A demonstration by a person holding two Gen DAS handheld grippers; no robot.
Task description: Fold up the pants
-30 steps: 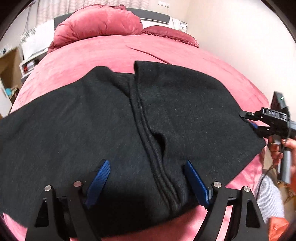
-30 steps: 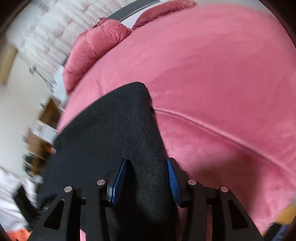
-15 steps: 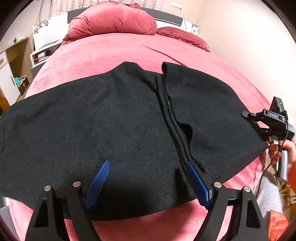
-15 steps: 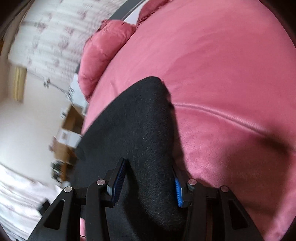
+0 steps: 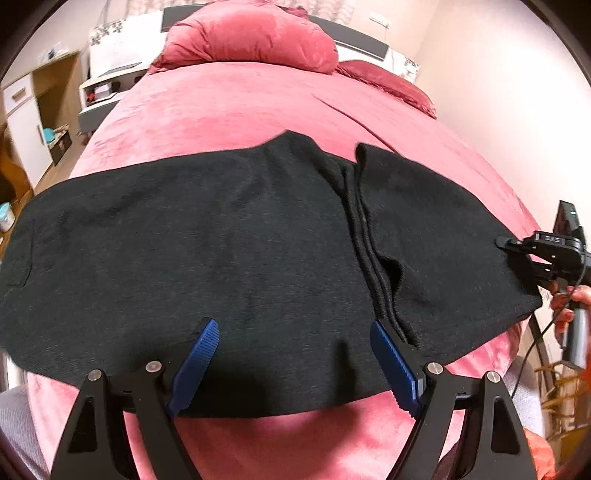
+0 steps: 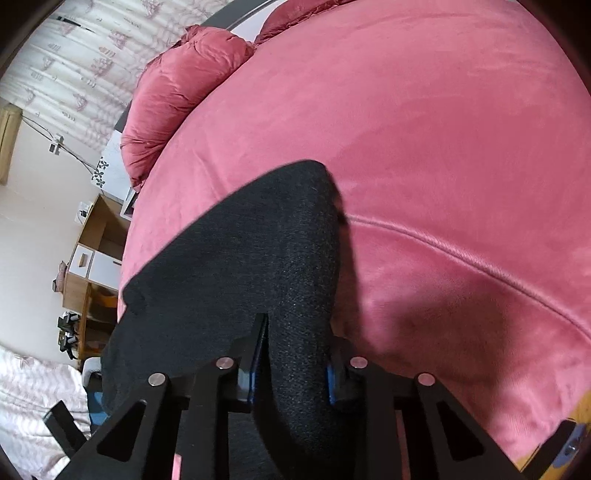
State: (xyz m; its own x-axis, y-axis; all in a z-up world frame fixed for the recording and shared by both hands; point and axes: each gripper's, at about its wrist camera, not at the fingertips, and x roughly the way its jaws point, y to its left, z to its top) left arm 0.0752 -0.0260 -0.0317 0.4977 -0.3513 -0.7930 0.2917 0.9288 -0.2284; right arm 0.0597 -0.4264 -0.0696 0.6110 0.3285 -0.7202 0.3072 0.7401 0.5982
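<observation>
Pink velvety bedspread (image 5: 229,110) across the whole bed, creased by one long seam (image 6: 480,258). Plump pink pillow (image 5: 255,37) against a dark headboard (image 5: 354,37), flatter dark-red pillow (image 5: 391,83) beside it. White bedside unit (image 5: 107,79) left of the bed, wooden cabinet (image 5: 33,110) nearer. Patterned pale curtain (image 6: 85,48) behind. Plain cream wall (image 5: 498,92) on the right.

Beyond the black pants (image 5: 207,236), bare pink bedspread (image 5: 229,110) lies open — 2 pillows (image 5: 255,35) block its far end.
</observation>
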